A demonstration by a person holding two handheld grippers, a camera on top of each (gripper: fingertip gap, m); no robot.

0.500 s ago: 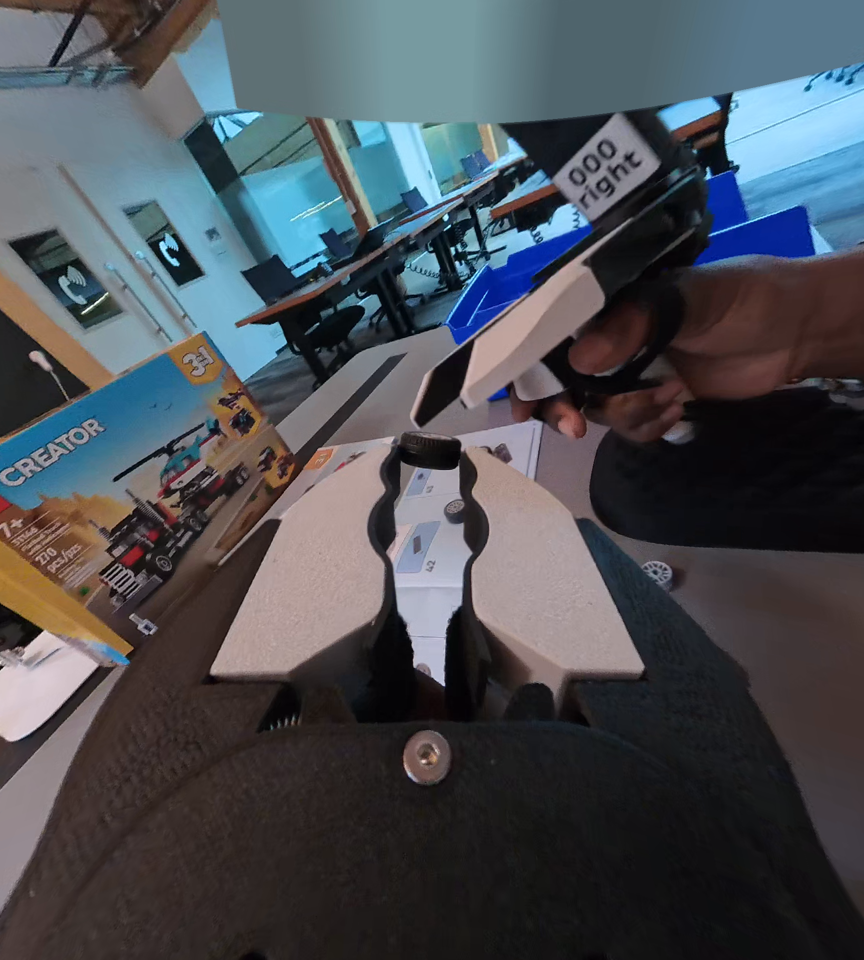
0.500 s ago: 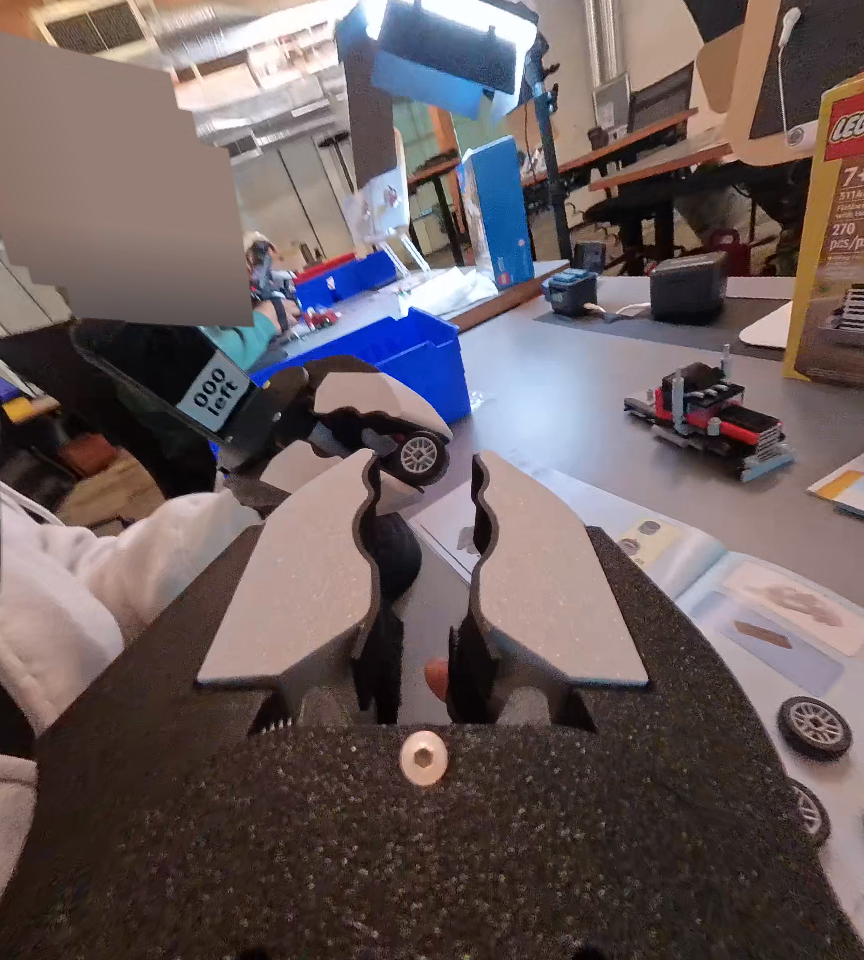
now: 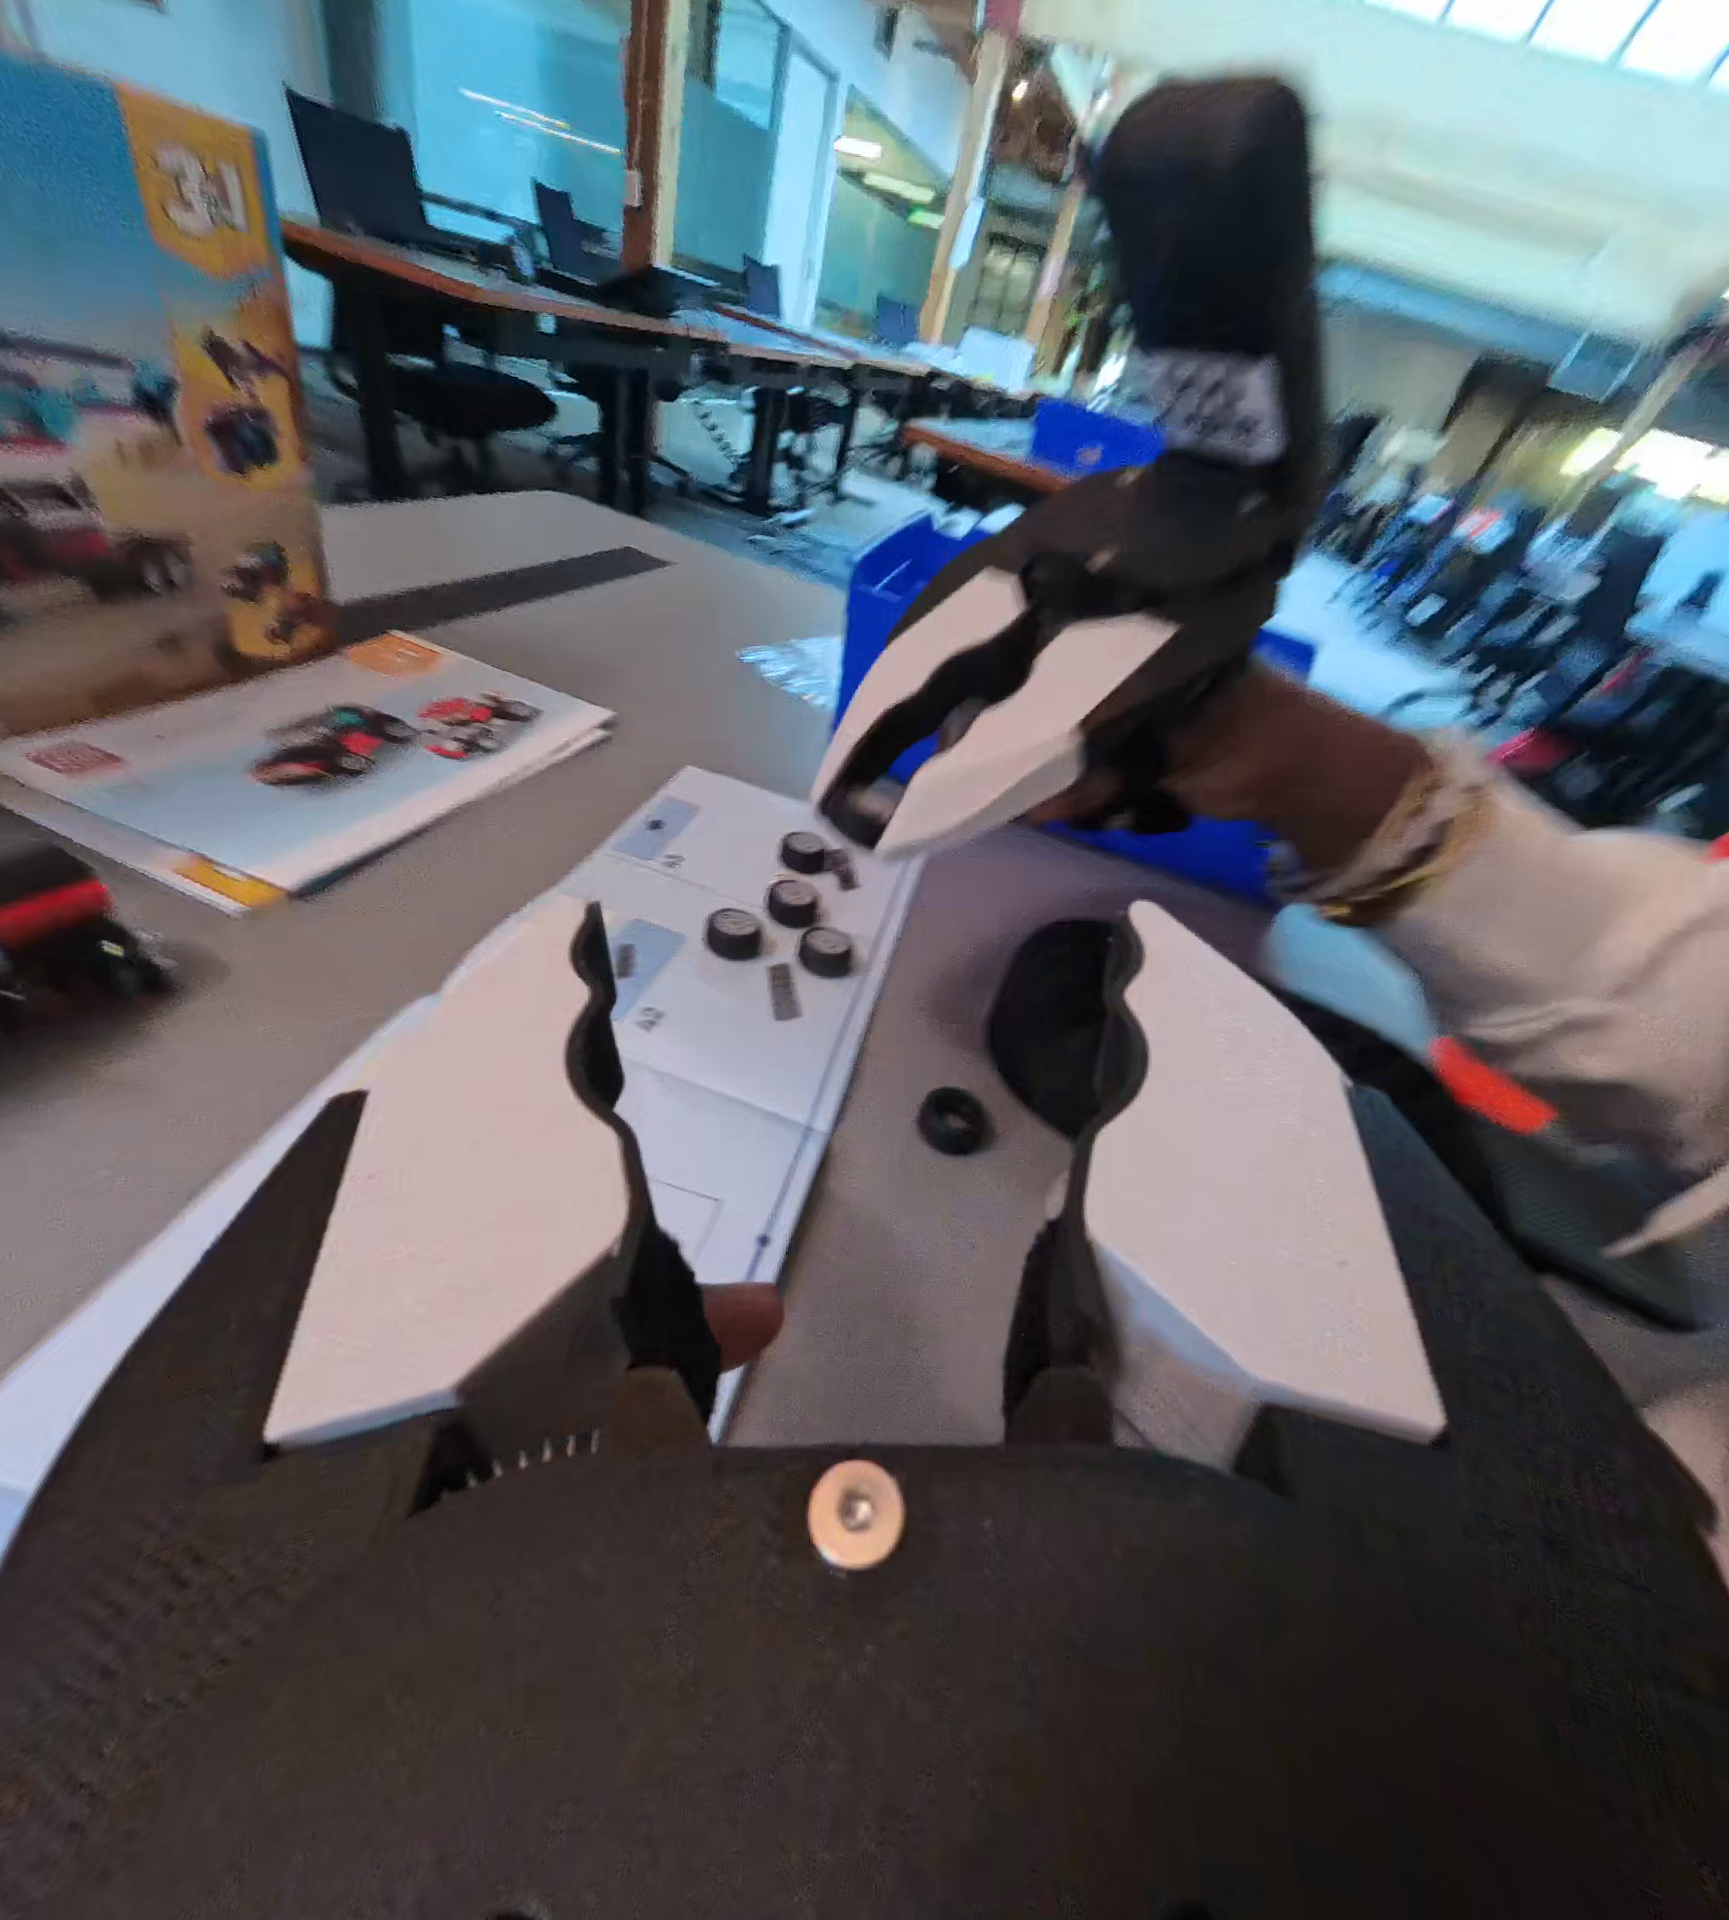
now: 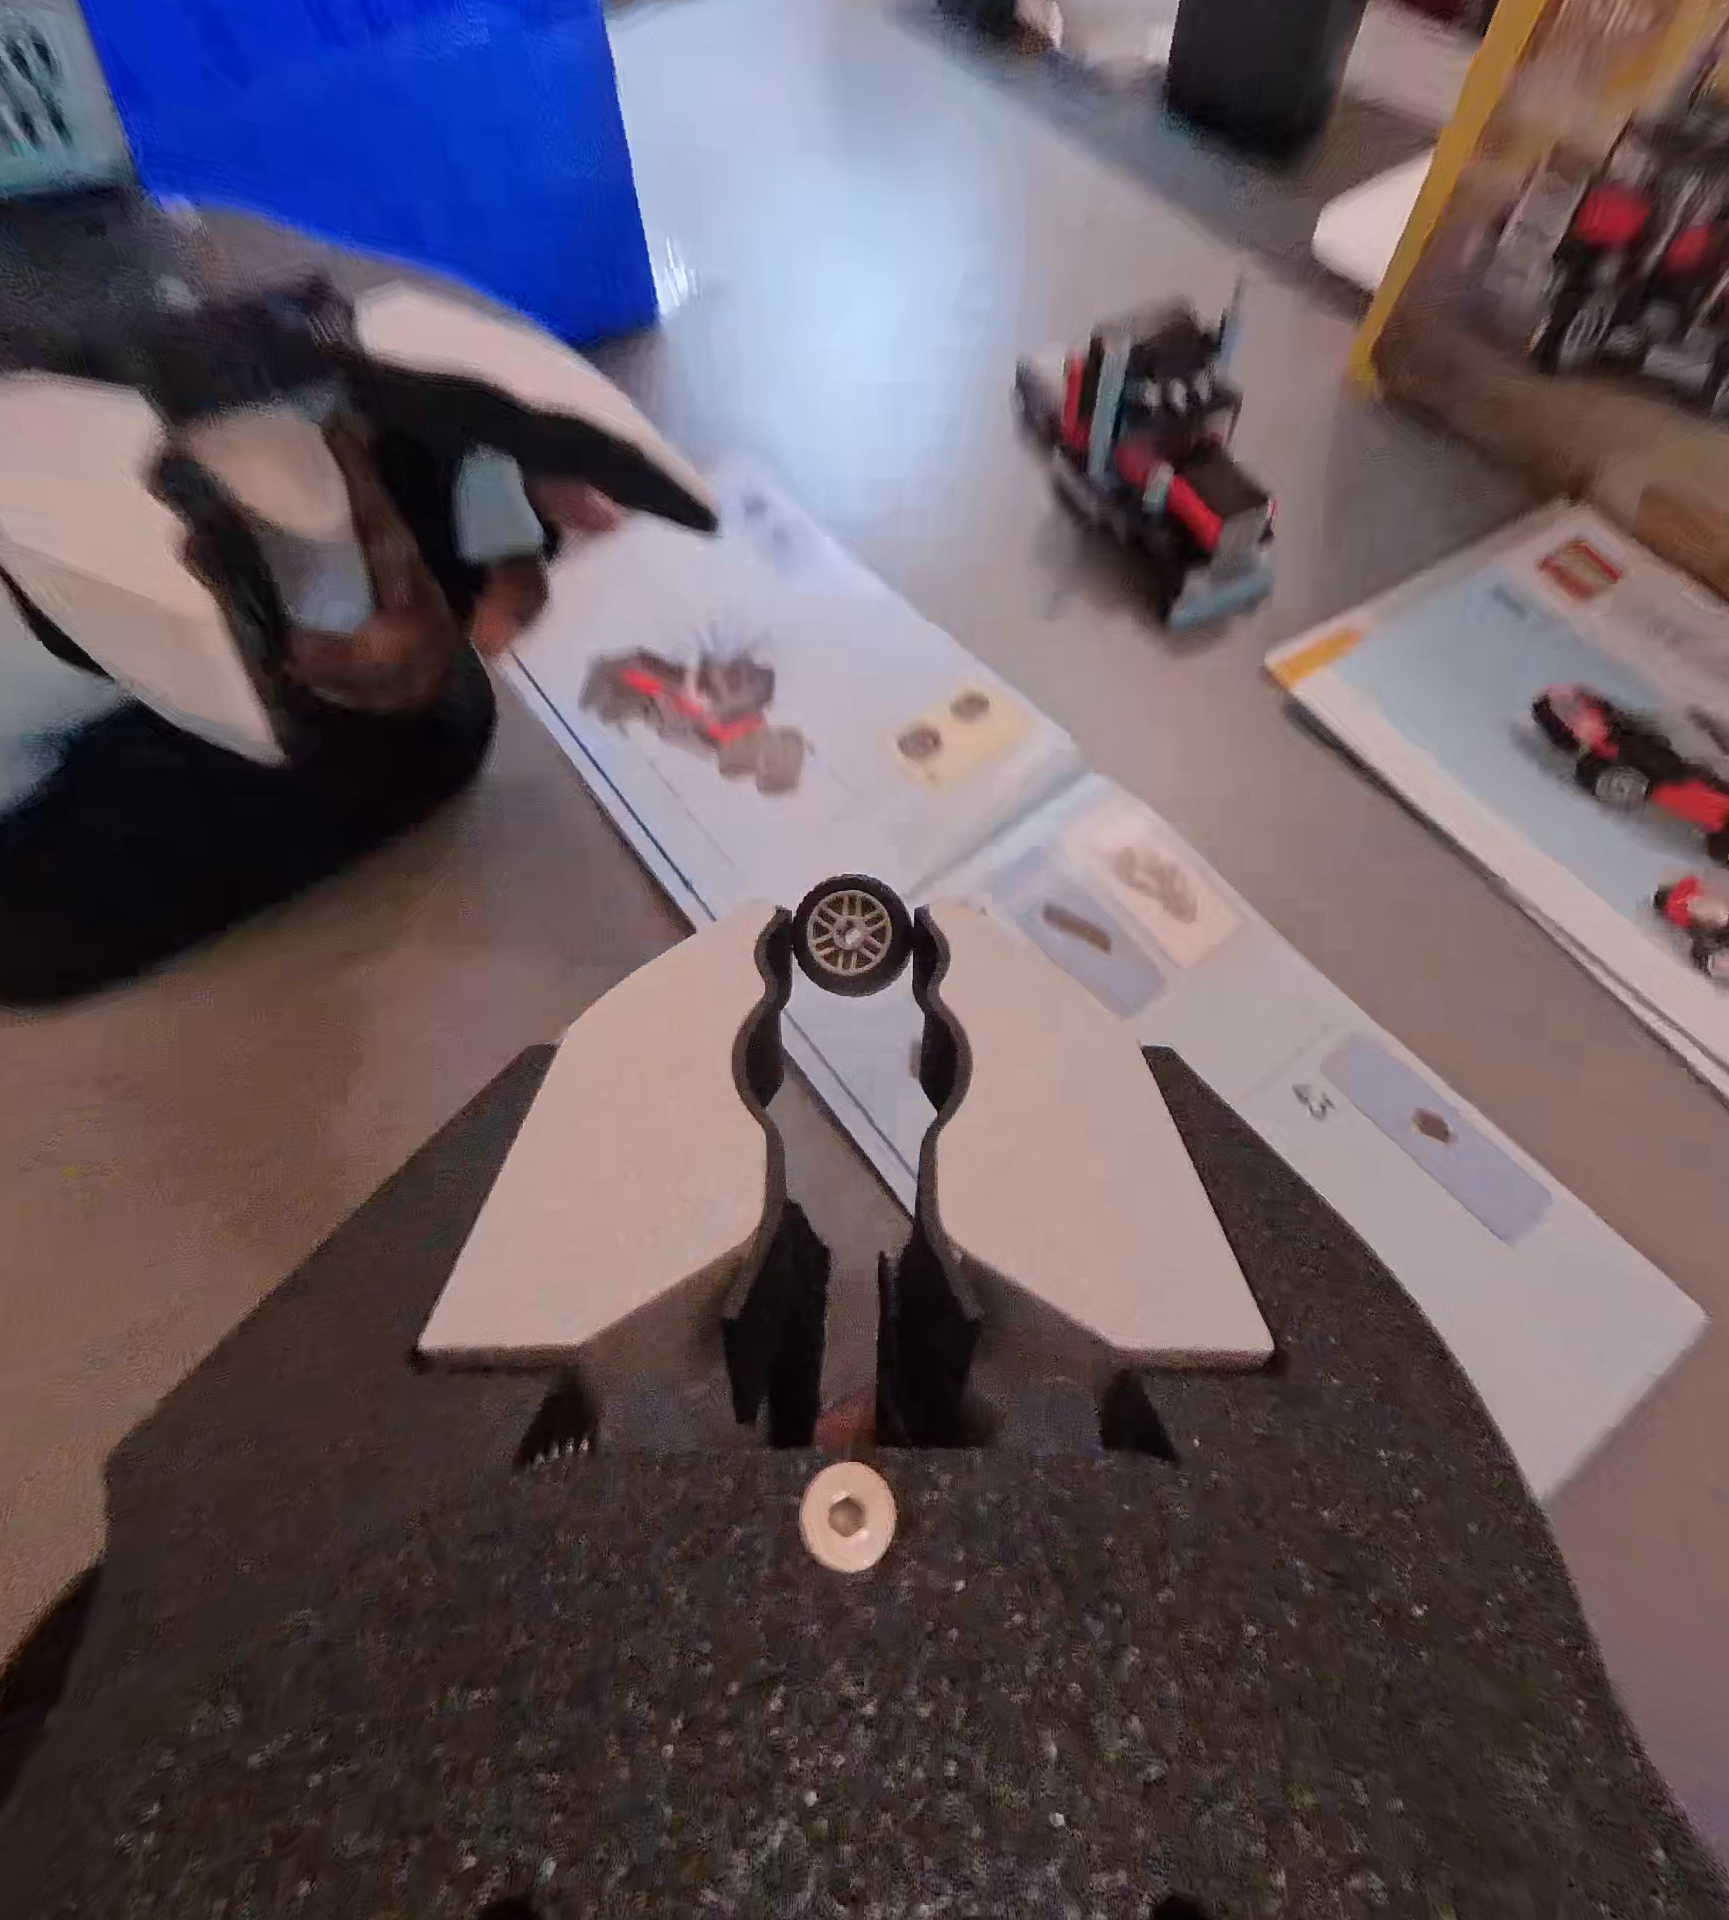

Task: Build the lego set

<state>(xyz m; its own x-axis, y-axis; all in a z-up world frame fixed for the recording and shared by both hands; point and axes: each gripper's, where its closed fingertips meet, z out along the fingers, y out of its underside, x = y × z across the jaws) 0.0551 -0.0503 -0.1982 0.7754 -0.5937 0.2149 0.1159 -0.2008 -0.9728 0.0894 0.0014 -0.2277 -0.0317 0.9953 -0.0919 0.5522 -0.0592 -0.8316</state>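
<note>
Black tyres: four wheels (image 3: 782,916) lying on the open booklet (image 3: 725,1049), one loose tyre (image 3: 953,1120) on the table (image 3: 486,987) beside it. Right gripper (image 4: 852,935) pinches one spoked wheel (image 4: 851,934) at its fingertips, above the booklet. Left gripper (image 3: 855,997) gapes wide, empty, angled over the page edge. One part-built truck (image 4: 1146,468).

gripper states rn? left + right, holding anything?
Left gripper: open, empty.
Right gripper: shut on a small wheel, pinched at the fingertips.

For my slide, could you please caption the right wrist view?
Right gripper pinching a small wheel above the open instruction booklet.
</note>
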